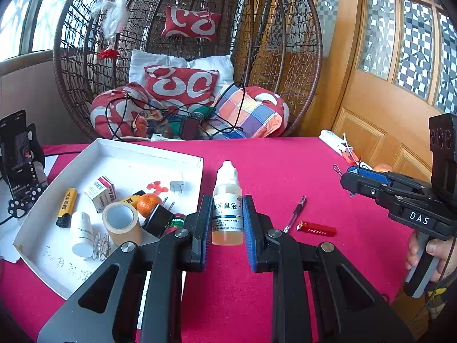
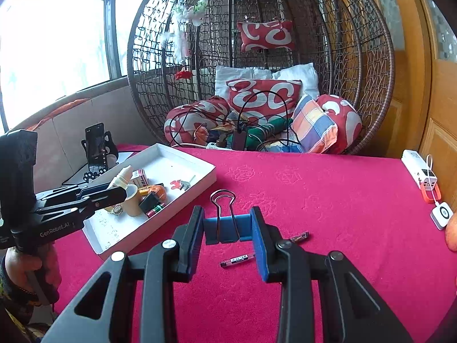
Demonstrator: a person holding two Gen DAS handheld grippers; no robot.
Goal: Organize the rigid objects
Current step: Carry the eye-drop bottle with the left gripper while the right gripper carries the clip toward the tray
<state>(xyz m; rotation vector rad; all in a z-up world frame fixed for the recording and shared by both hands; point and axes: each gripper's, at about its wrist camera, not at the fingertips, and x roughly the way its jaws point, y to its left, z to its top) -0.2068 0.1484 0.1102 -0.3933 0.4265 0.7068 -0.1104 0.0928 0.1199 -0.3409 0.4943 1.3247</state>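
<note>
The left gripper (image 1: pixel 227 223) is squeezing a small nose-drop bottle (image 1: pixel 227 205) between its two blue pads. The bottle stands straight up, its long way running up and down, with the white pointy cap on top and the yellow liquid at the bottom. It is held up in the air over the red cloth (image 1: pixel 285 171), just beside the tray's right edge.

The right gripper (image 2: pixel 228 230) is pinching a blue binder clip (image 2: pixel 227 228) by its two ends. The clip's body lies sideways across the pads, and its wire handles (image 2: pixel 222 200) stick up and away from the camera (the loops look like little ears). It is also off the table.

Down on the cloth, near the grippers, lies a pen (image 1: pixel 295 213); its long way points away and a bit to the right in the left view. Next to it is a small red flat bar (image 1: pixel 316 228) lying sideways.

To the left sits a white tray (image 1: pixel 197 161). Inside it are a yellow lighter (image 1: pixel 67 207), a white pill bottle (image 1: pixel 81 234), a roll of tape (image 1: pixel 121 223), a small orange (image 1: pixel 148 204), a little medicine box (image 1: pixel 100 190) and a white plug (image 1: pixel 176 185).

Farther back is a phone on a stand (image 1: pixel 17 154), and behind the table a big wicker egg chair (image 1: pixel 300 43) full of cushions.
</note>
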